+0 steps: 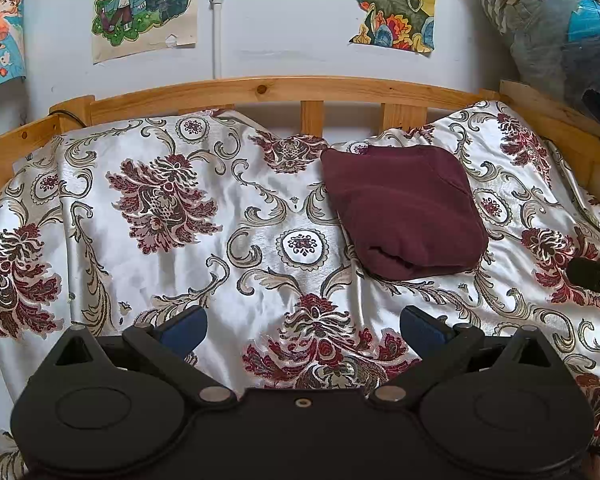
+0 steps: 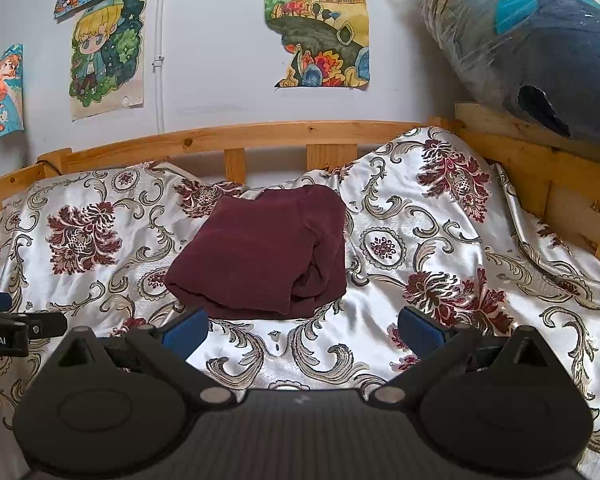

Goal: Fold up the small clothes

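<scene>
A dark maroon garment [image 1: 404, 210] lies folded into a compact square on the floral bedspread [image 1: 180, 200], toward the far right of the bed. It also shows in the right wrist view [image 2: 260, 252], just beyond that gripper. My left gripper [image 1: 304, 326] is open and empty, hovering over the bedspread nearer than the garment and to its left. My right gripper [image 2: 303, 330] is open and empty, a short way in front of the garment's near edge. The right gripper shows at the right edge of the left wrist view [image 1: 598, 276], and the left gripper at the left edge of the right wrist view [image 2: 8, 328].
A wooden bed rail [image 1: 268, 90] runs along the far side and the right side [image 2: 540, 168]. A plastic-wrapped bundle [image 2: 540, 48] sits on the right rail. Posters [image 1: 144, 4] hang on the wall behind. The bedspread is wrinkled and bunched at the far right [image 2: 440, 168].
</scene>
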Demonstrator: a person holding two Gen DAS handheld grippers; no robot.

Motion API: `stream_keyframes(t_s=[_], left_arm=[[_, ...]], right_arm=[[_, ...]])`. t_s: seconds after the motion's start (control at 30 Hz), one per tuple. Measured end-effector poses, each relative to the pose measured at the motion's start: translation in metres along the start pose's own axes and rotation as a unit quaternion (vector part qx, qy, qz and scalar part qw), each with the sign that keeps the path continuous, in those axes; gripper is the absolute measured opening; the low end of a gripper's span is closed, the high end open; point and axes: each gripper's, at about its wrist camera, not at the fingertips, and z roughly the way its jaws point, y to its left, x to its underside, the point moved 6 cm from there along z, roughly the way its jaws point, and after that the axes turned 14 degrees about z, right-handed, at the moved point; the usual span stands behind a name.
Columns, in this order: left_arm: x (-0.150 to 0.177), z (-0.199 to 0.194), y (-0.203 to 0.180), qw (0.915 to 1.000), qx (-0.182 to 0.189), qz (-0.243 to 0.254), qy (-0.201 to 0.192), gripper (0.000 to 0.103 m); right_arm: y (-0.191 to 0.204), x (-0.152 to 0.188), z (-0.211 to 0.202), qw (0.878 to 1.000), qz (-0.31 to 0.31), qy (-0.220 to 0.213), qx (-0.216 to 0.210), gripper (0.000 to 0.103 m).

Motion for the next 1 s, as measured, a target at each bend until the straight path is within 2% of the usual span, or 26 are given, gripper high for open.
stream_keyframes(t_s=[1.0], left_arm=[[-0.0003,-0.0002,-0.0003,1.0,-0.001,0.0,0.0,0.102]], right_arm=[[0.0024,0.0031,0.0001,1.0,0.004,0.001,0.003,0.103]])
